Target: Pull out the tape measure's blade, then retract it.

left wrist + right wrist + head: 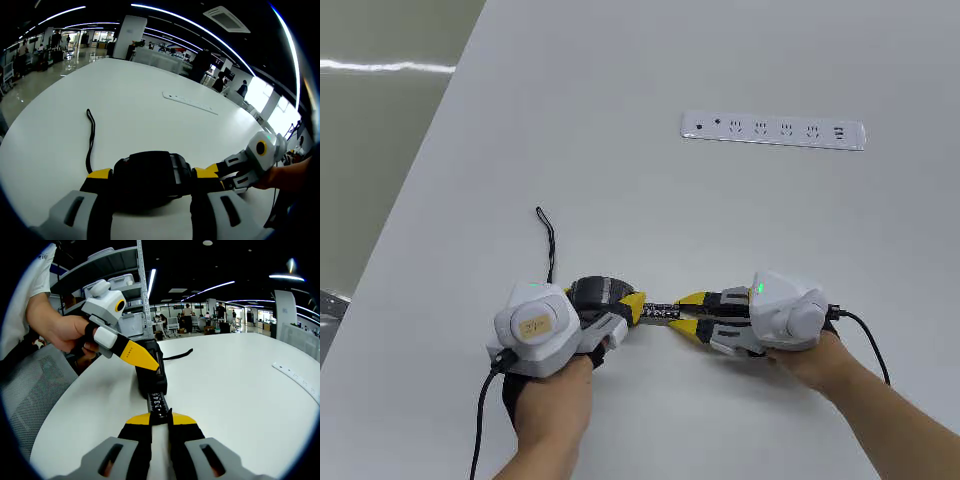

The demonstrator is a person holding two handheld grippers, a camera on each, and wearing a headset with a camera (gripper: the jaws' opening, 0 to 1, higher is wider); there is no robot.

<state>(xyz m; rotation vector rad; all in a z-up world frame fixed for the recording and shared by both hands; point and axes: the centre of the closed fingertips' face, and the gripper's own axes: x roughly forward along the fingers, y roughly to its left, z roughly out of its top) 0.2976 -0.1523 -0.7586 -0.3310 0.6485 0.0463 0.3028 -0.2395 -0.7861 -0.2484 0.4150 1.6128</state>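
While the left gripper clamps its yellow-tipped jaws on either side of the black tape measure, the right gripper faces it from the other side, close by. The tape measure sits on the white table near the person's edge, and the left gripper view shows its rounded case held between the two jaws. A short length of blade is out of the case. Its long axis runs straight across the head view, from the case on the left to the right gripper. The right gripper's jaws are closed together on the blade's free end. In the right gripper view, the blade lies flat, printed numbers facing up, and leads straight away to the case. A thin black wrist strap trails from the case toward the far side of the table. Farther back lies a white power strip.
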